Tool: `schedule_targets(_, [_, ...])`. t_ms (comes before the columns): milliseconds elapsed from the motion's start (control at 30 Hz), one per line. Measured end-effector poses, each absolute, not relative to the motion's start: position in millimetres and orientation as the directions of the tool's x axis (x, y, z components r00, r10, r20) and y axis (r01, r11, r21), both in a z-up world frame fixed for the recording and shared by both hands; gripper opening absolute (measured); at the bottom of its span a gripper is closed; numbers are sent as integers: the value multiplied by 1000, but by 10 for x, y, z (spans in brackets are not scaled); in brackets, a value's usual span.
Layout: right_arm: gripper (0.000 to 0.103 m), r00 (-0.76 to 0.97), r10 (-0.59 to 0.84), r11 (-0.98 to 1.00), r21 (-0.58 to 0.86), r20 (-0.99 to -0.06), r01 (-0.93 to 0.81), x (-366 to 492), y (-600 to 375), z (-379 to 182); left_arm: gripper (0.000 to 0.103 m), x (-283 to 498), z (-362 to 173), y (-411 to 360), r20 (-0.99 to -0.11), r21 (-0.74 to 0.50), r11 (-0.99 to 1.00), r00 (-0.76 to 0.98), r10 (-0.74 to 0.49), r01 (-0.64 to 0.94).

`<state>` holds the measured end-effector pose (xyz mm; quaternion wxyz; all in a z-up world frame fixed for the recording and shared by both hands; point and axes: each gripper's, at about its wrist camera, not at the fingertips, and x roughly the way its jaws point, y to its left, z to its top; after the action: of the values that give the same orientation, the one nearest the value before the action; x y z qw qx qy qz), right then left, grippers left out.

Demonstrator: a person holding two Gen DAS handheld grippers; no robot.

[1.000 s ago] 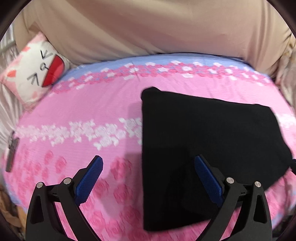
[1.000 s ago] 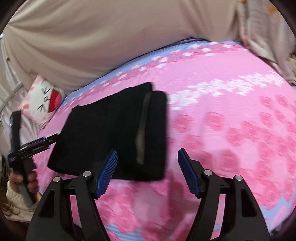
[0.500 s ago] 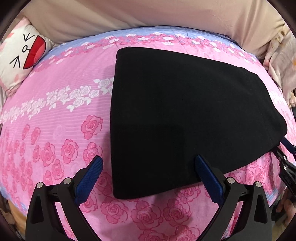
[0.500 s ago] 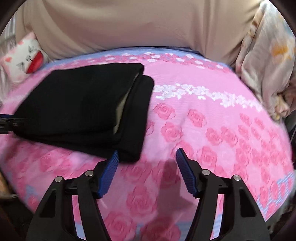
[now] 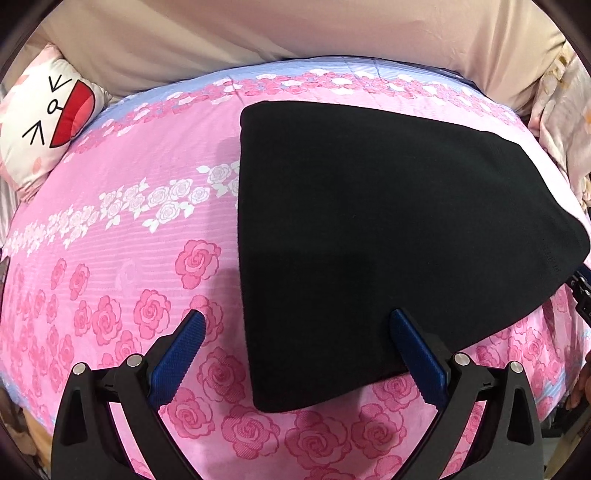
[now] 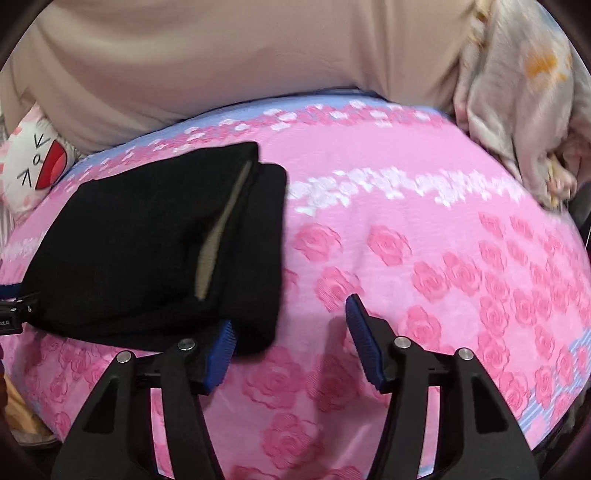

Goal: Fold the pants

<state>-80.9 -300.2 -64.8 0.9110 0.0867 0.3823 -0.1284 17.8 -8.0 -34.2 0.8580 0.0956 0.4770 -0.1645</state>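
The black pants (image 5: 388, 236) lie folded into a flat stack on the pink rose-print bed (image 5: 122, 236). In the right wrist view the pants (image 6: 140, 251) show stacked layers with a grey lining strip along the fold. My left gripper (image 5: 295, 325) is open and empty, hovering over the near left edge of the pants. My right gripper (image 6: 290, 317) is open and empty at the near right corner of the pants. Its left finger (image 6: 221, 343) lies at the edge of the black cloth. The other gripper's tip shows at the far edge of each view.
A white cartoon-face pillow (image 5: 48, 122) sits at the bed's far left. A beige sheet (image 5: 295, 33) covers the wall behind. A floral blanket (image 6: 524, 92) is bunched at the far right. The bed's front edge (image 6: 546, 398) drops off close to me.
The left view has pulled back slightly and the pants stay flat. The right gripper has moved closer to the pants' near right corner. Both grippers stay open.
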Motion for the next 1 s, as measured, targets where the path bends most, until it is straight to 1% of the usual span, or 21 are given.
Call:
schedule_targets(33, [55,674,-171,951,59,-718,305,-798,-3026,-657,98,206,-345,-97,-849,16,926,494,-186,376])
schedule_targets(67, [55,675,-164,940,93,-720,328,-808,-3120,-665,98,202,-343,-104,-849,23,925,496,-183,380])
schedule_targets(100, [55,679,-139,929,143,-721,342,-838,-3226,-675,98,198,-337,-110,-849,27,920,495,-185,390])
schedule_targets(133, [56,688,-97,903,227,-720,365,-889,-3373,-697,98,198,-337,-106,-849,26,918,493,-188,396])
schedule_targets(200, [56,688,-71,877,284,-722,388,-943,-3467,-774,98,200,-350,-78,-851,5,913,481,-209,407])
schedule_targets(233, [56,693,-81,881,273,-716,386,-955,-3453,-785,98,204,-362,-63,-853,-9,912,473,-221,410])
schedule_targets(300, [57,675,-130,898,203,-726,391,-917,-3358,-779,98,219,-384,-39,-852,-30,914,467,-235,405])
schedule_targets(367, [61,667,-108,899,214,-737,382,-898,-3329,-751,98,232,-392,-32,-852,-36,913,465,-240,406])
schedule_targets(400, [61,665,-90,902,223,-741,370,-892,-3304,-719,98,233,-387,-28,-851,-37,913,466,-242,407])
schedule_targets(433, [61,667,-99,912,200,-739,357,-876,-3241,-659,98,231,-384,-32,-850,-36,913,468,-242,407])
schedule_targets(533, [61,664,-190,942,57,-723,332,-761,-3053,-589,98,213,-373,-75,-843,-9,912,487,-227,410])
schedule_targets(567, [60,664,-200,941,48,-721,335,-738,-3066,-592,98,212,-370,-101,-842,3,911,493,-220,411])
schedule_targets(633, [60,674,-197,926,91,-712,367,-774,-3214,-571,98,208,-357,-138,-839,29,905,502,-208,423])
schedule_targets(667, [61,684,-151,902,184,-713,391,-844,-3402,-588,98,203,-347,-144,-839,35,902,503,-207,430])
schedule_targets(700, [61,678,-139,884,218,-722,413,-870,-3495,-640,98,199,-344,-145,-838,31,898,501,-216,440])
schedule_targets(733, [61,647,-142,866,222,-749,447,-876,-3591,-770,98,197,-355,-144,-839,14,892,491,-235,452])
schedule_targets(767, [61,655,-149,871,216,-741,442,-890,-3573,-789,98,200,-371,-143,-841,-9,887,477,-257,462])
schedule_targets(833, [63,624,-154,899,153,-766,410,-837,-3457,-733,98,211,-393,-120,-841,-36,894,470,-268,446])
schedule_targets(900, [62,625,-144,911,144,-767,387,-910,-3422,-603,98,216,-377,-121,-843,-35,893,467,-268,449])
schedule_targets(933, [63,632,-123,911,166,-765,378,-964,-3443,-532,98,217,-369,-129,-842,-28,890,469,-266,455])
schedule_targets(1000, [63,694,-39,887,295,-719,355,-1119,-3585,-316,98,222,-367,-146,-839,-15,887,477,-262,461])
